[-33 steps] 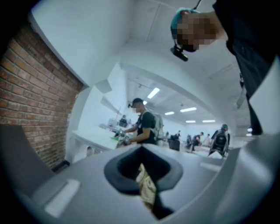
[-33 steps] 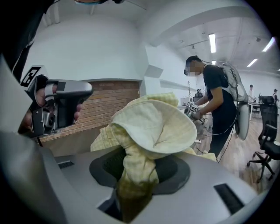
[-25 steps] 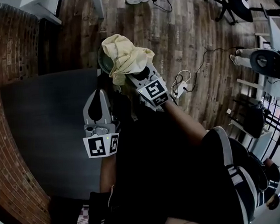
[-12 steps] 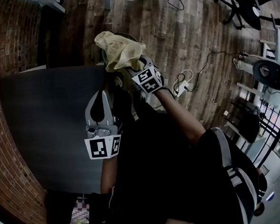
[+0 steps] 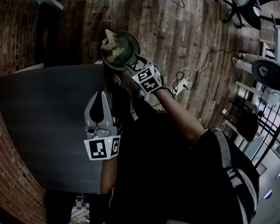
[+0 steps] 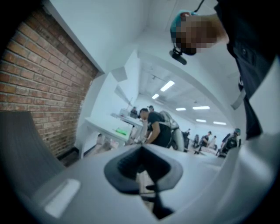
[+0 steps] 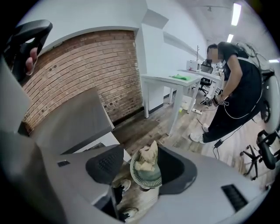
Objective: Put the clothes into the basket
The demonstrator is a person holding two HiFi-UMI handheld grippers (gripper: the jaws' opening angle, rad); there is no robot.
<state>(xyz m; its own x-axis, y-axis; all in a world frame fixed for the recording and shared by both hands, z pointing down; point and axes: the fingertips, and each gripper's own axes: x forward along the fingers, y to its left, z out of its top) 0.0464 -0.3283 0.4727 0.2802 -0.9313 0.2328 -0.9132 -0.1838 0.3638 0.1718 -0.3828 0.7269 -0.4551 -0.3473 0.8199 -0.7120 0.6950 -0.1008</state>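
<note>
cloth (image 5: 111, 43) lies in the basket (image 5: 134, 50), just beyond the table (image 5: 45, 125).

Your black top (image 5: 183, 178) has white stripes, and the left gripper (image 5: 100, 95) and right gripper (image 5: 131, 65) are pale grey with black-and-white marker cubes.

My dark torso hid the bench's (image 5: 49, 120) near right edge; my right gripper (image 5: 131, 63) covered the basket's (image 5: 125, 38) near rim; the cloth's (image 5: 111, 43) lower folds lay out of sight deep inside it.
</note>
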